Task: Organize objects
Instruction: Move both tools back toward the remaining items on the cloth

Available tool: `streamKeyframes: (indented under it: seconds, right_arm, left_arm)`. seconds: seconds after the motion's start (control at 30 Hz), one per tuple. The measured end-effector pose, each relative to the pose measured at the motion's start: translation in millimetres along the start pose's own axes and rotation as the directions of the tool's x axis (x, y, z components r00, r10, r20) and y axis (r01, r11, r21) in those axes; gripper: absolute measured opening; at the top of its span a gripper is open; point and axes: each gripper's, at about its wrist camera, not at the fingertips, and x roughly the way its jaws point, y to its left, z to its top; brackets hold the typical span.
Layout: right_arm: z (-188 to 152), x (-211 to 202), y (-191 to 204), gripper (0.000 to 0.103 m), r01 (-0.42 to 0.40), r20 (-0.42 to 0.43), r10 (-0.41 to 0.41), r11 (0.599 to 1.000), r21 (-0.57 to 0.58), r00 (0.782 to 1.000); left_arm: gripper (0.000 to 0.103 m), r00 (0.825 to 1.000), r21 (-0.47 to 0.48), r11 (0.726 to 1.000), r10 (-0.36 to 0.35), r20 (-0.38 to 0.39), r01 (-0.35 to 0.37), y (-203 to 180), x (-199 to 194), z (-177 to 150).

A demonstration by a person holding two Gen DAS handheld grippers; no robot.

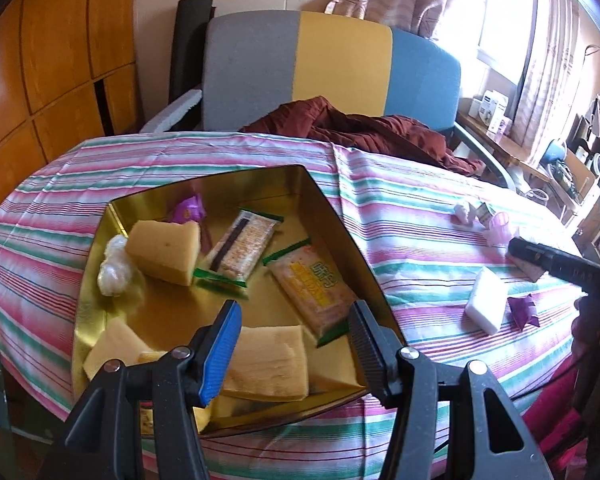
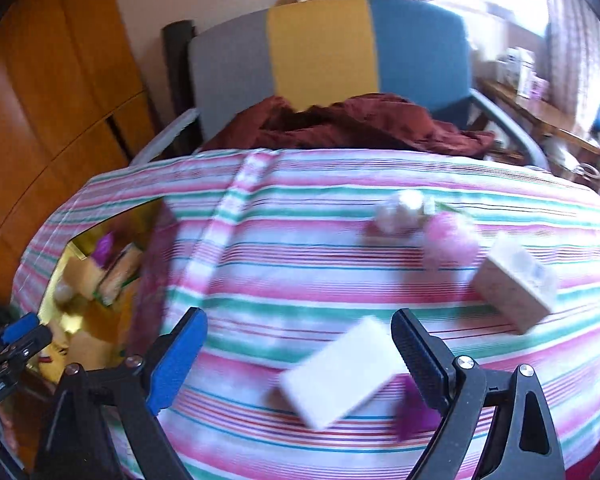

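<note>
A gold tin (image 1: 172, 308) lies open on the striped tablecloth (image 1: 412, 216). It holds yellow sponges (image 1: 164, 252), two snack packets (image 1: 242, 248), a purple wrapper (image 1: 188, 210) and a white wrapped lump (image 1: 114, 268). My left gripper (image 1: 296, 312) hovers open over the tin's near end with nothing between its fingers. My right gripper (image 2: 300, 320) is open wide above a white block (image 2: 340, 368) on the cloth, not touching it. Beside the block lies a purple wrapper (image 2: 414, 412). Farther back sit a beige box (image 2: 516, 280), a pink item (image 2: 450, 236) and a white wrapped item (image 2: 400, 210).
A chair (image 1: 332, 64) with a grey, yellow and blue back stands behind the table, with maroon cloth (image 1: 360, 128) heaped on it. Wooden cabinets (image 1: 40, 60) line the left. A cluttered side desk (image 1: 540, 152) stands under the window at the right.
</note>
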Motion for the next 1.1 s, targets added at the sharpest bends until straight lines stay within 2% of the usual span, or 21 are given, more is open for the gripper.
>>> streamKeyframes:
  seconds: [0.2, 0.4, 0.5, 0.6, 0.7, 0.8, 0.83, 0.9, 1.0, 1.1]
  right_arm:
    - [12.2, -12.5, -61.6, 0.094, 0.093, 0.016, -0.095, 0.992, 0.09, 0.995]
    - [28.8, -13.3, -118.5, 0.094, 0.155, 0.036, -0.166, 0.966, 0.206, 0.985]
    - [34.6, -8.5, -147.7, 0.099, 0.169, 0.055, -0.193, 0.942, 0.291, 0.98]
    - [33.4, -1.4, -170.7, 0.099, 0.185, 0.074, -0.227, 0.913, 0.365, 0.971]
    - [24.3, 3.5, -188.7, 0.099, 0.184, 0.041, -0.225, 0.877, 0.444, 0.973]
    - [24.8, -4.5, -190.9, 0.099, 0.171, 0.074, -0.23, 0.872, 0.458, 0.97]
    - [24.8, -6.5, -189.8, 0.099, 0.17, 0.081, -0.231, 0.874, 0.456, 0.97]
    - [24.8, -8.0, -187.9, 0.099, 0.167, 0.087, -0.23, 0.876, 0.452, 0.969]
    - [24.5, -9.6, -189.8, 0.099, 0.163, 0.088, -0.228, 0.872, 0.462, 0.97]
    - [22.3, -7.2, -198.4, 0.099, 0.142, 0.077, -0.206, 0.857, 0.495, 0.976]
  left_arm:
    - [0.056, 0.999, 0.03, 0.998, -0.047, 0.004, 0.046, -13.1, 2.9, 4.2]
    - [0.056, 0.997, 0.053, 0.996, -0.069, -0.031, 0.071, -28.1, 13.7, 7.6]
    - [0.056, 0.996, 0.073, 0.994, -0.08, -0.041, 0.082, -38.4, 17.8, 9.6]
    - [0.056, 0.993, 0.11, 0.988, -0.105, -0.055, 0.111, -55.6, 25.1, 16.0]
    - [0.056, 0.986, 0.124, 0.979, -0.154, -0.07, 0.162, -71.3, 32.4, 24.5]
    - [0.056, 0.971, 0.124, 0.966, -0.216, -0.101, 0.227, -93.1, 46.8, 36.8]
    - [0.056, 0.961, 0.117, 0.957, -0.252, -0.118, 0.265, -103.2, 54.1, 42.2]
    - [0.056, 0.95, 0.112, 0.948, -0.283, -0.133, 0.298, -118.2, 62.9, 48.5]
    - [0.055, 0.911, 0.093, 0.917, -0.365, -0.194, 0.387, -148.2, 83.8, 59.7]
    - [0.055, 0.886, 0.091, 0.898, -0.403, -0.229, 0.431, -175.2, 100.2, 70.4]
